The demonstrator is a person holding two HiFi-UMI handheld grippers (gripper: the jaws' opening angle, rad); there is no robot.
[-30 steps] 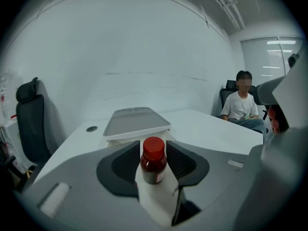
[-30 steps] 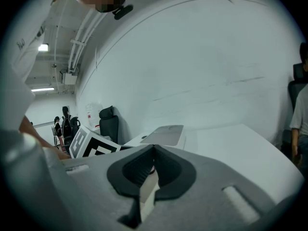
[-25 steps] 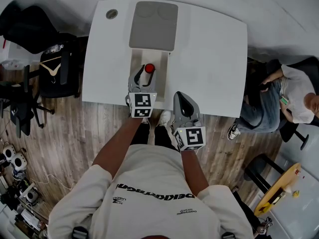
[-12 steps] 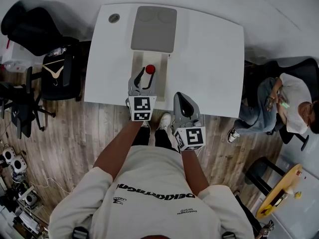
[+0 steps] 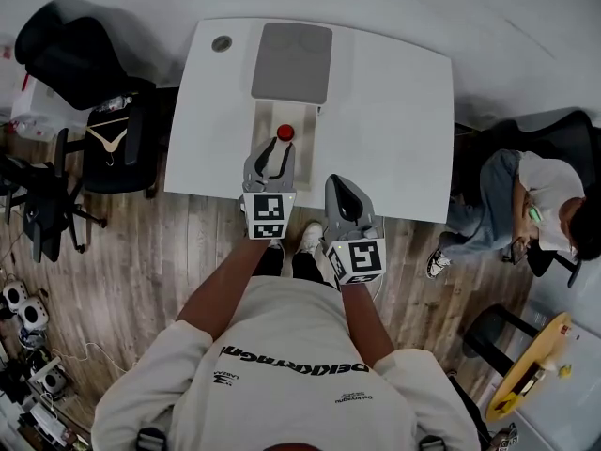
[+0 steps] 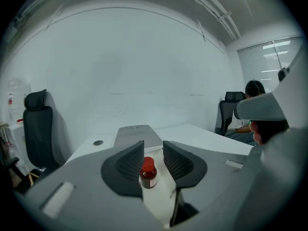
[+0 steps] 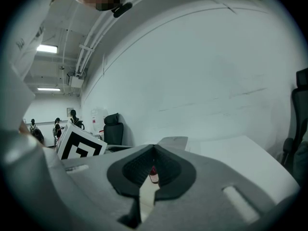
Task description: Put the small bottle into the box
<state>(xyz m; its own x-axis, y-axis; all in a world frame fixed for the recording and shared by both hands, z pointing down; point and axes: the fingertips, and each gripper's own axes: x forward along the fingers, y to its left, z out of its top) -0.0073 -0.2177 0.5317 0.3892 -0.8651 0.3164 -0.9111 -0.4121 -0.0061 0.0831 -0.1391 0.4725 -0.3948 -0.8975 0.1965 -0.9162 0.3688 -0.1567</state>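
A small dark bottle with a red cap [image 5: 285,132] stands upright in the pale tray of the open box [image 5: 268,120], whose grey lid [image 5: 291,62] lies flat behind it. My left gripper [image 5: 271,150] hovers just short of the bottle and points at it. In the left gripper view the bottle [image 6: 148,173] shows in the gap past the left gripper [image 6: 153,147]. Its jaws have just been closing, stand apart, and the pads do not touch the bottle. My right gripper [image 5: 341,182] hangs at the table's near edge, its jaws meeting with nothing held; the right gripper [image 7: 154,148] is also shut in its own view.
The white table [image 5: 394,111] has a round grommet [image 5: 222,42] at its far left corner. Black office chairs [image 5: 103,139] stand to the left on the wooden floor. A person sits in a chair [image 5: 535,195] to the right. A yellow round stand [image 5: 526,365] is at lower right.
The left gripper has drawn back from around the bottle toward me and lifted, jaws narrowing. The bottle stays standing in the tray. The right gripper has barely shifted.
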